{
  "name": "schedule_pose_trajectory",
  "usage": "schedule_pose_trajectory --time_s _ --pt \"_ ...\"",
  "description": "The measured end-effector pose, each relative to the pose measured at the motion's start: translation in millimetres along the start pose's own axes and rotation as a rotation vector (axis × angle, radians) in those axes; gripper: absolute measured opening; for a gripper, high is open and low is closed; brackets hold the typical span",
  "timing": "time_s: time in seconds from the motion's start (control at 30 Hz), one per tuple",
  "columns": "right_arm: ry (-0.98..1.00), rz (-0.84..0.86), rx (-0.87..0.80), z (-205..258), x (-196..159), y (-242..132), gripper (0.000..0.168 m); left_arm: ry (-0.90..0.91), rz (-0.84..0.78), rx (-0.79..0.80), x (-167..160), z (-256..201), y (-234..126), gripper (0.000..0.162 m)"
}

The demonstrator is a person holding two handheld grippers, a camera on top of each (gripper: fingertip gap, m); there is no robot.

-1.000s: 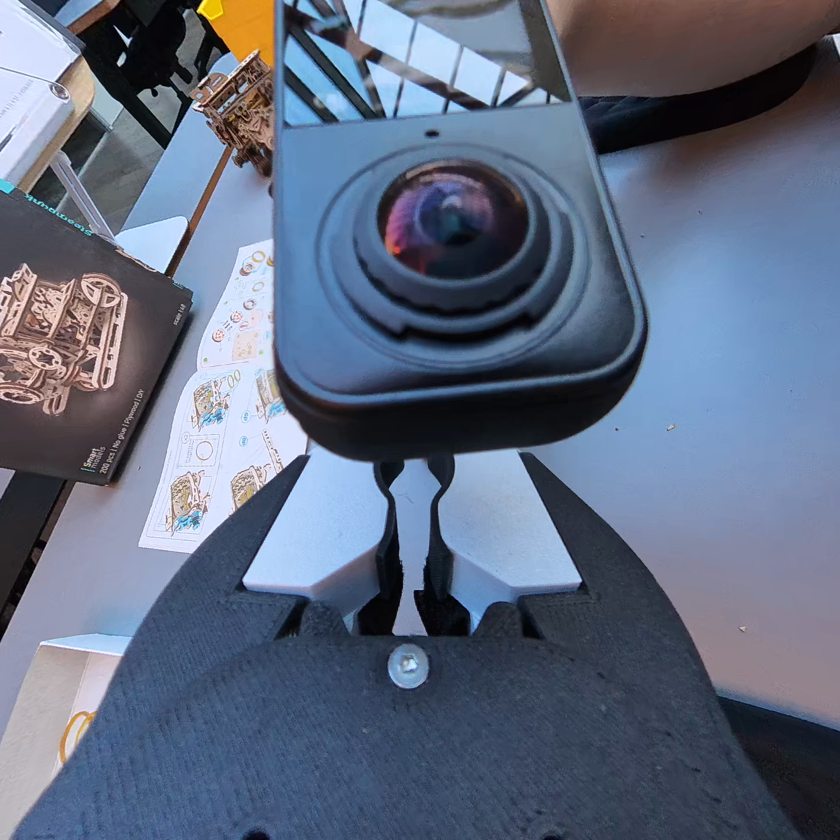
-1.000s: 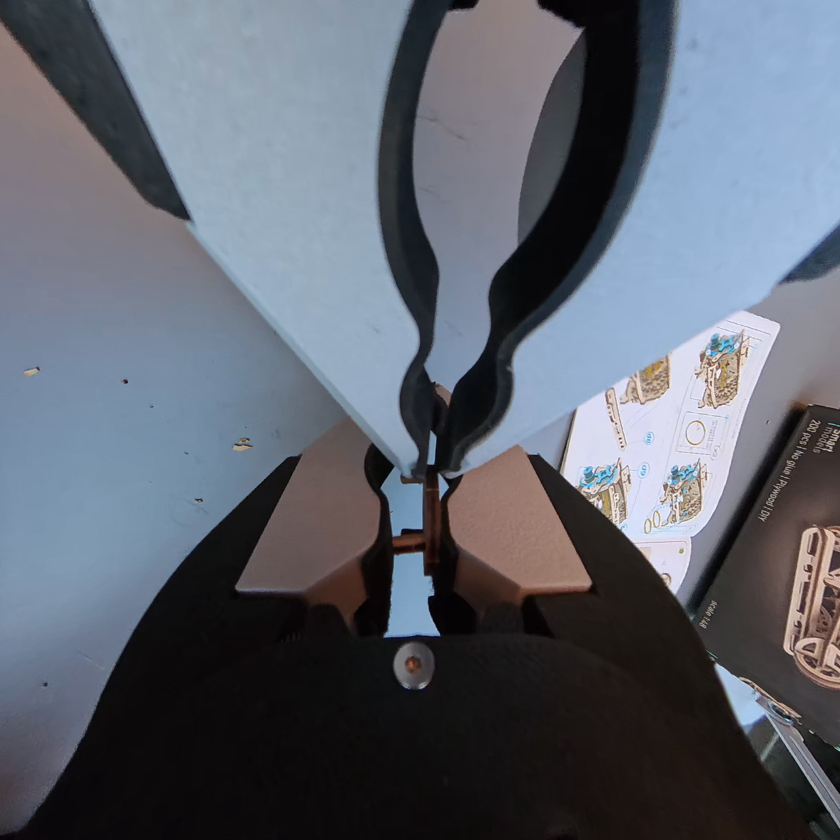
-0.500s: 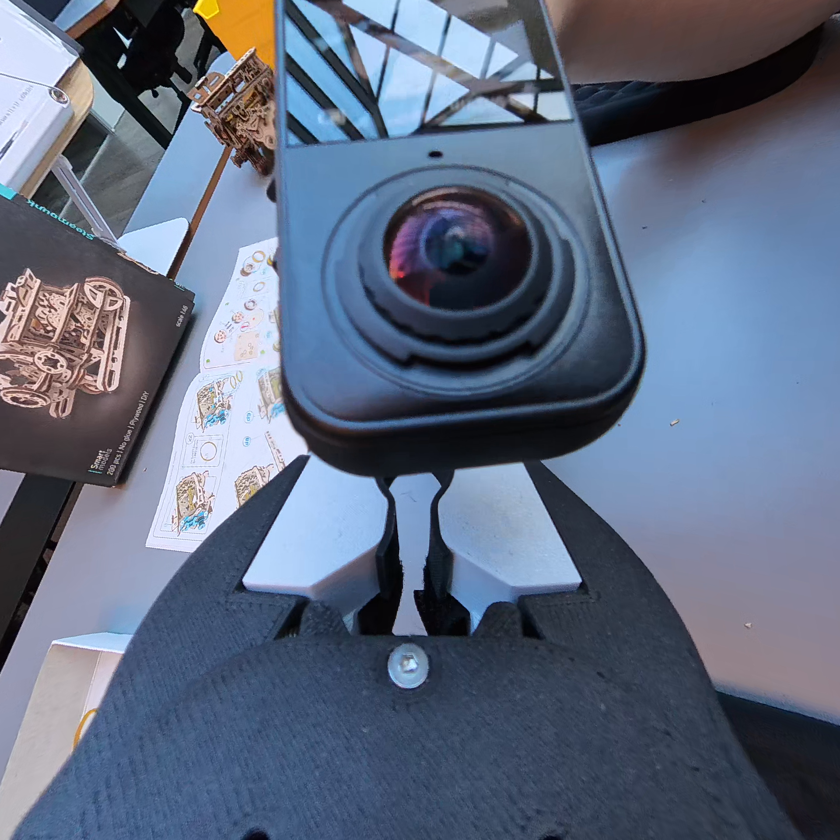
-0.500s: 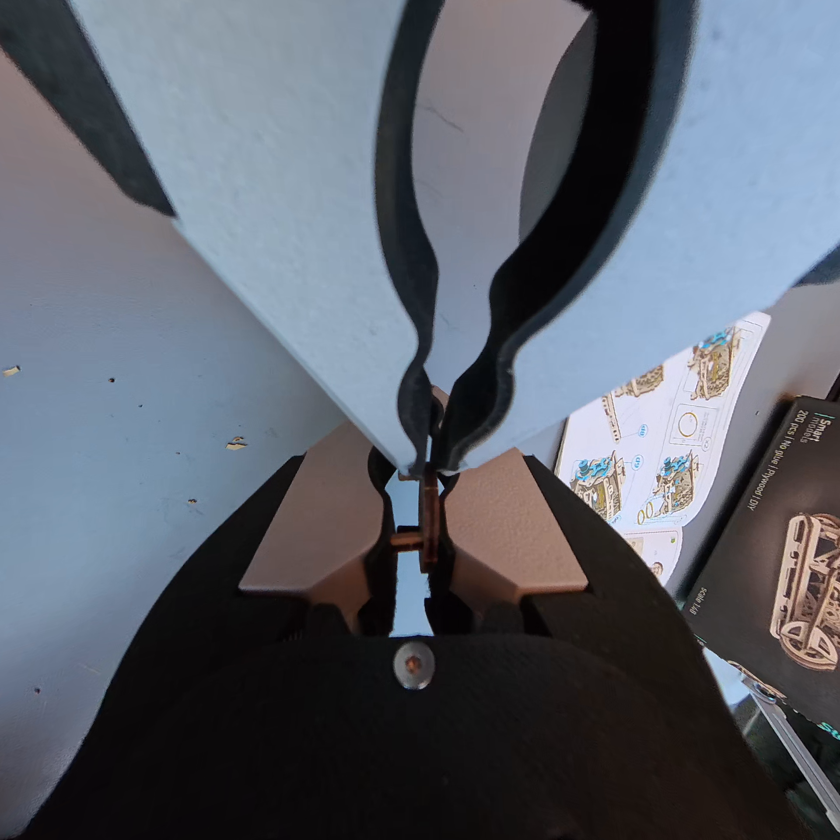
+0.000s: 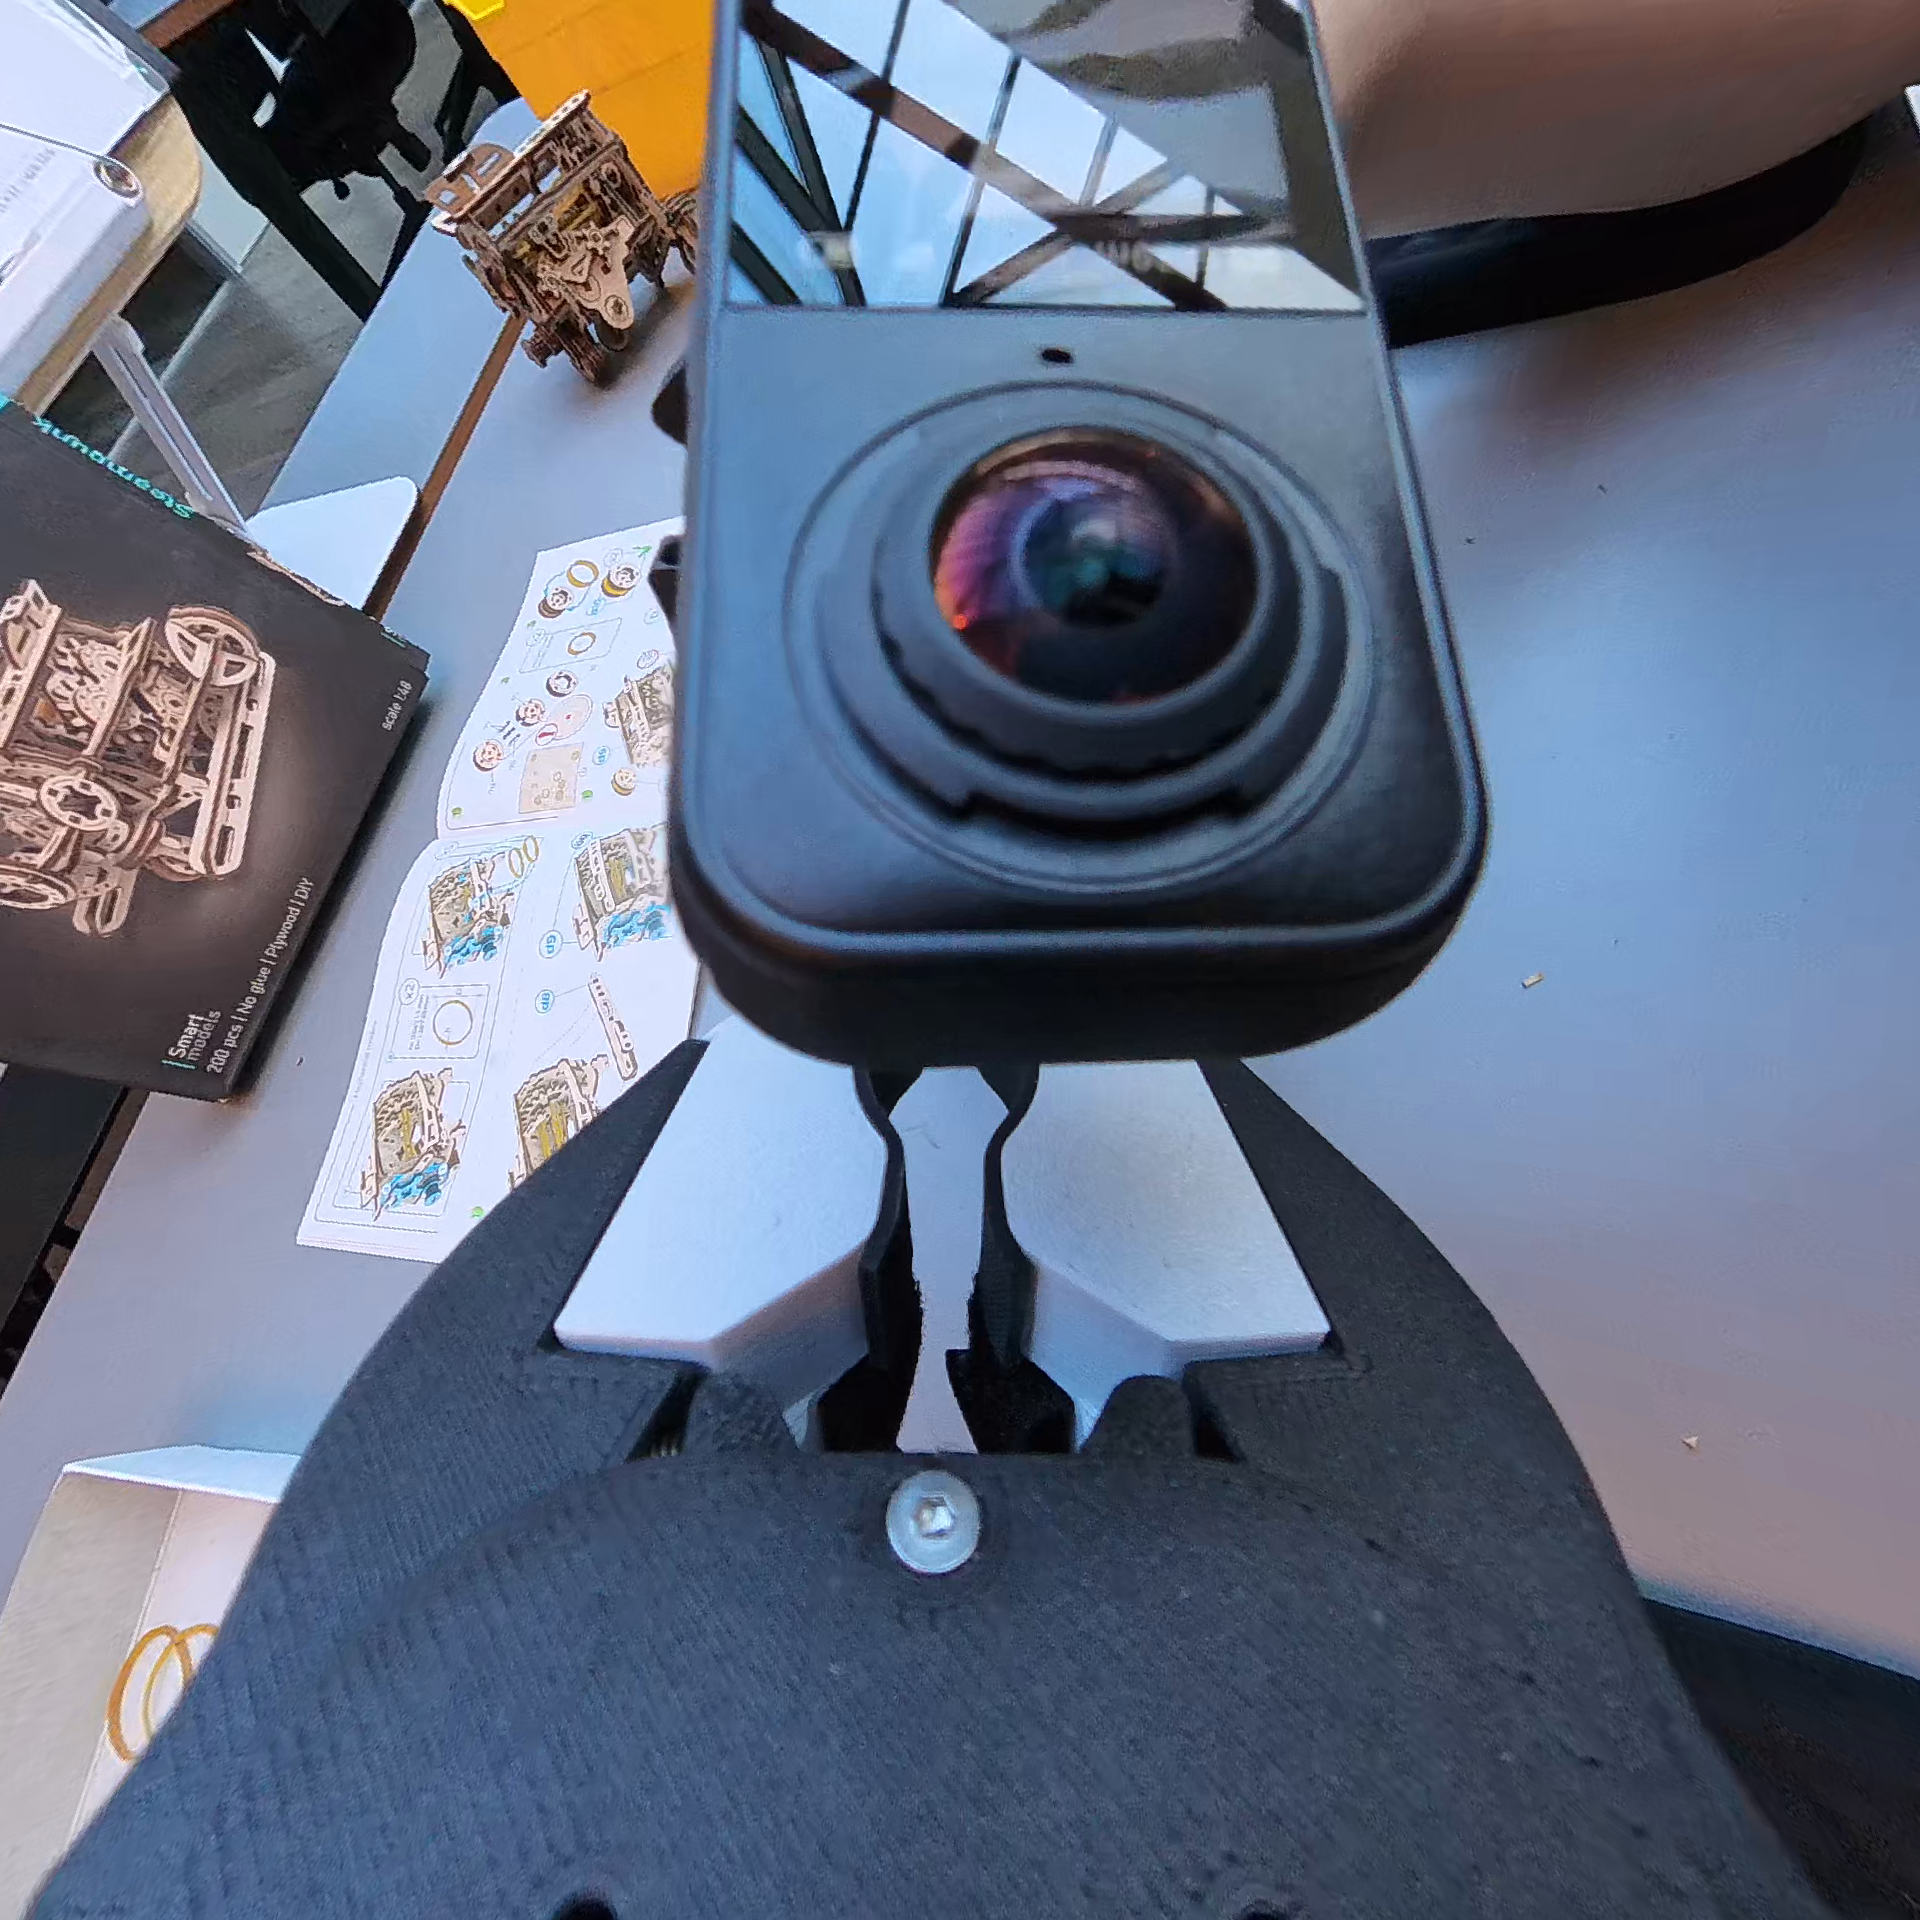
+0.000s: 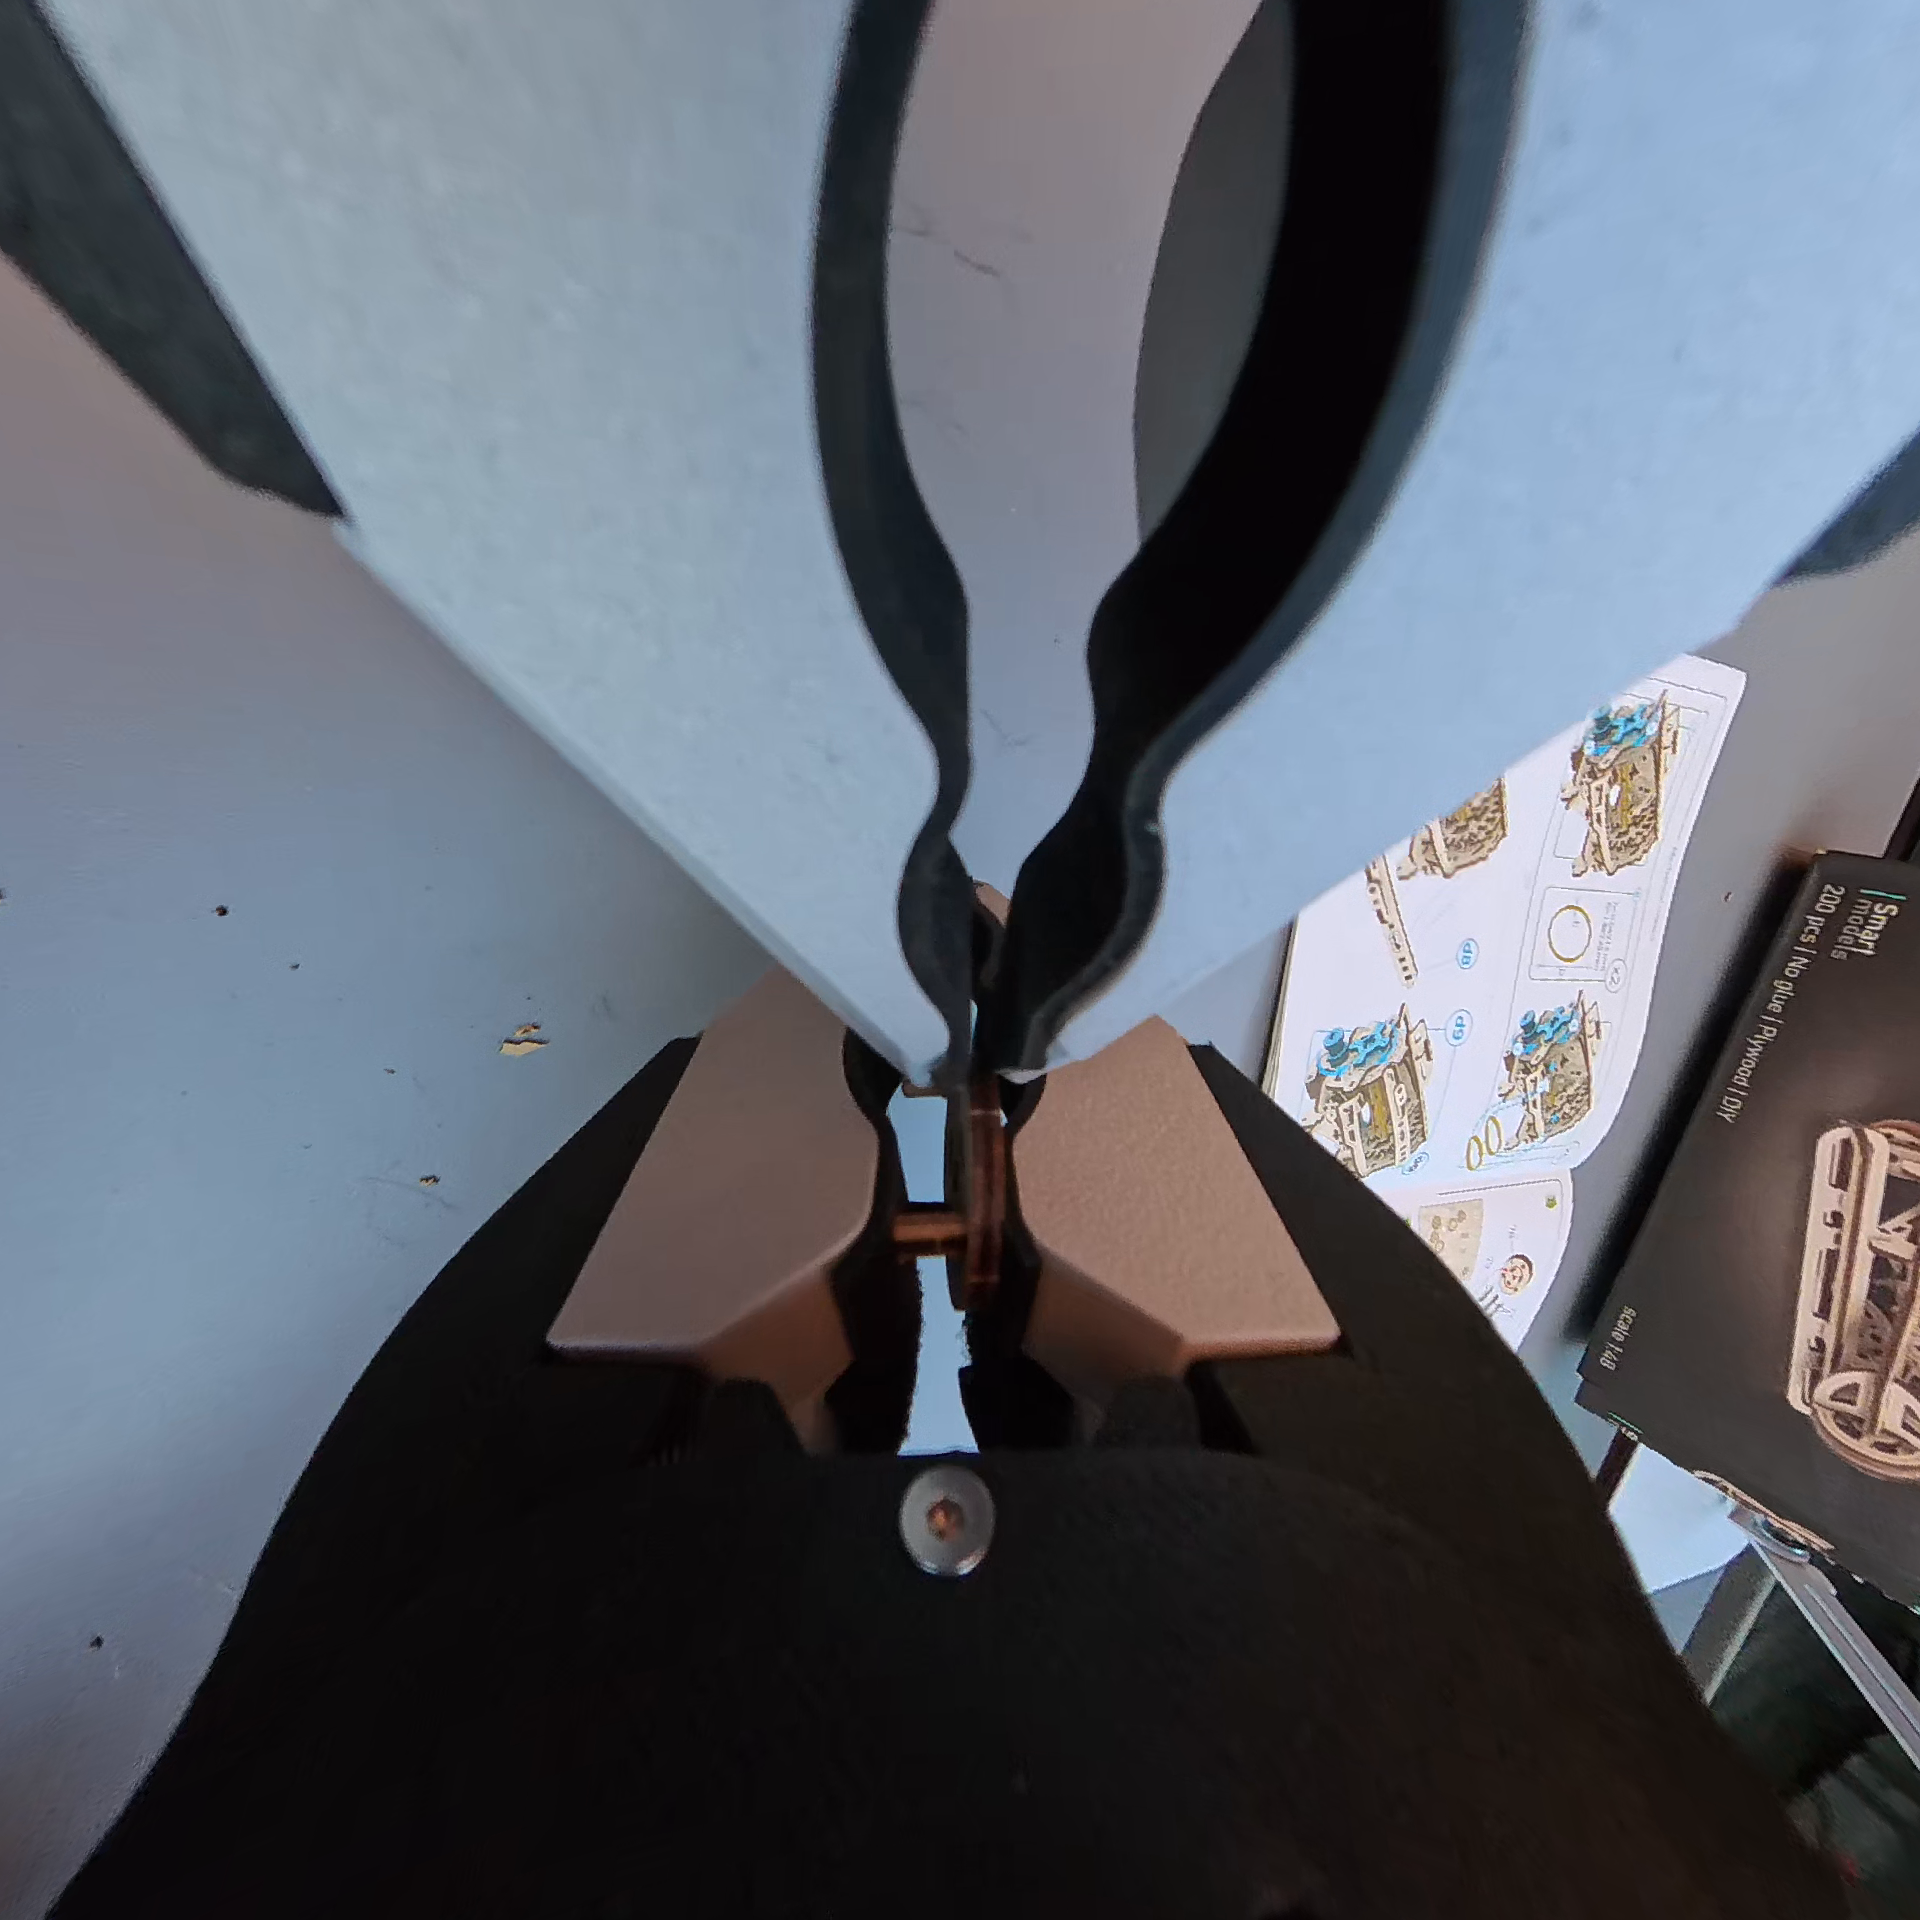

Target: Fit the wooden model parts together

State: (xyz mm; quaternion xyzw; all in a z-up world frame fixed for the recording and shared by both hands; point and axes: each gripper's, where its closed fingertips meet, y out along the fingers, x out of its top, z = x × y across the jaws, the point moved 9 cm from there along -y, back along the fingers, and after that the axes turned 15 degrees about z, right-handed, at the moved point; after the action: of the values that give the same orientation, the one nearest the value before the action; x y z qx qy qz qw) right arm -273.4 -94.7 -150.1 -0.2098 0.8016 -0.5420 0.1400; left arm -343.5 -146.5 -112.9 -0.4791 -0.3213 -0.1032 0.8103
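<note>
In the right wrist view my right gripper (image 6: 948, 1153) is shut on a small brown wooden part (image 6: 980, 1216), a thin disc with a short peg (image 6: 920, 1242) across the gap. My left gripper (image 6: 971, 1049) comes in from above, tip to tip with the right one. Its pads are pinched on a thin wooden piece (image 6: 987, 914) that meets the disc. In the left wrist view my left gripper (image 5: 945, 1132) is nearly closed. Its tips and the parts are hidden behind the right gripper's black camera (image 5: 1070, 623).
A grey table (image 5: 1662, 831) lies under both grippers, with wood crumbs (image 6: 523, 1037). An instruction sheet (image 5: 520, 914) and a black kit box (image 5: 156, 748) lie to the left. An assembled wooden model (image 5: 561, 229) stands far left. A white tray (image 5: 125, 1621) is near left. A person's arm (image 5: 1558, 94) is at the back. One gripper's finger ends stand about 7 centimetres off the other's.
Both grippers have shifted slightly together, so the sheet and box slide a little in view. Both stay shut on the wooden parts, tip to tip.
</note>
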Motion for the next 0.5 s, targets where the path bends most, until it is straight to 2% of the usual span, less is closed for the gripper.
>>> schedule_pose_trajectory --time_s 0.03,0.33,0.5 --pt "0.008 0.005 -0.005 -0.1 0.1 0.3 0.002 0.000 0.002 0.002 -0.3 0.1 0.2 0.000" --pt "0.008 -0.014 -0.002 0.0 0.5 0.1 0.003 -0.004 -0.005 -0.009 -0.7 0.4 -0.1 0.000" --pt "0.048 -0.031 0.056 -0.8 0.9 -1.5 0.006 -0.004 -0.013 -0.002 -0.4 1.0 -1.3 0.000"
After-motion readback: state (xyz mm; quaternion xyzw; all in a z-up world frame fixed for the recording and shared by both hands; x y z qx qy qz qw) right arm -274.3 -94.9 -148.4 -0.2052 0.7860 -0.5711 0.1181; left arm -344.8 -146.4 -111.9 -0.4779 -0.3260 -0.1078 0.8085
